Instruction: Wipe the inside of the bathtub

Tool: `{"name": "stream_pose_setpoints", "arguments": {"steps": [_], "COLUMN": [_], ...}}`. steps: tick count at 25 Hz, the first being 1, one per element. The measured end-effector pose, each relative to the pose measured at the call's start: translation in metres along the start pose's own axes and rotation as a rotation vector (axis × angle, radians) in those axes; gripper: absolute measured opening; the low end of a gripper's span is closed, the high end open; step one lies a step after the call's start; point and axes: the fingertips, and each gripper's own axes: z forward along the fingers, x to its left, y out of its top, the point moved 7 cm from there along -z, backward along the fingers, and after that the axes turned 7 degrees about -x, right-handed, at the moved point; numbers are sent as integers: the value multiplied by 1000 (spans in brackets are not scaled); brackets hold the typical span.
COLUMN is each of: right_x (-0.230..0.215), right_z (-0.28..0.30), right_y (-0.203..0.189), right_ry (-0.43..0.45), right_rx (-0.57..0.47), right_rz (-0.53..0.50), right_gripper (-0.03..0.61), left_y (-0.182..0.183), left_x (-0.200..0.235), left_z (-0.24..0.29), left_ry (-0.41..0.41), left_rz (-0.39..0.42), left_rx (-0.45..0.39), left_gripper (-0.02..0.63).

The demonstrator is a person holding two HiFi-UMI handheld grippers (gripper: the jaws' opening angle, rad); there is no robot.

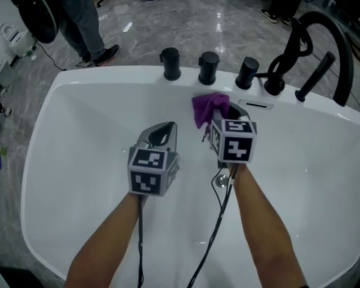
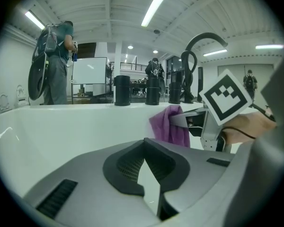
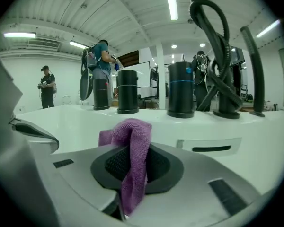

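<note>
Bathtub (image 1: 66, 131): white; both grippers are held inside it.
Left gripper (image 1: 163, 131): fingers closed, nothing between them; over the tub's middle, at 9 o'clock from the right gripper.
Knobs (image 1: 208, 68): three black ones, upright on the rim at 12 o'clock.
Purple cloth (image 1: 207, 107): near the tub's inner wall at 12 o'clock, just below the knobs; contact with the wall cannot be told.
Right gripper (image 1: 227, 111): fingers clamped on the cloth, which bunches over their tips.
Faucet (image 1: 327, 32): black, arched, at 1 o'clock.

No text, brand or number can be read; only black-and-white square marker patterns are shown on the left gripper (image 1: 162, 132) and right gripper (image 1: 231, 111).
</note>
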Motion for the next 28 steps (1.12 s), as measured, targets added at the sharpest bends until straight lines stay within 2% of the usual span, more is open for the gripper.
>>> {"name": "stream_pose_setpoints", "arguments": {"steps": [5,10,13,16,21,25,28], "right_x": [-37,-12,28,60,113,123,147], "right_z": [-16,-5,11,22,42,40,48], "right_y": [-4,-3,4,7,9,17,25], "right_ry": [-81,-106,-44,-29,51,142,201], "right_rx": [7,16,12,6,10,-10,-29], "right_rz": [5,28,8,2,-13,-57,-60], "right_gripper": [57,57,57,57,57,57,57], "left_y": [1,-3,-3,-5,-7,1,4], "left_x": [-10,16,41,62,100,82,88], "left_z": [4,-7,-16,-25,-43,-49,-51], "left_ry": [-21,-10,7,24,59,74,79], "left_rz": [-10,-13,-16,-27,-15,-9,-1], "left_rx": [-10,-8,-23,-23,-13,-9,-12], "left_gripper": [6,6,6,6,6,6,7]}}
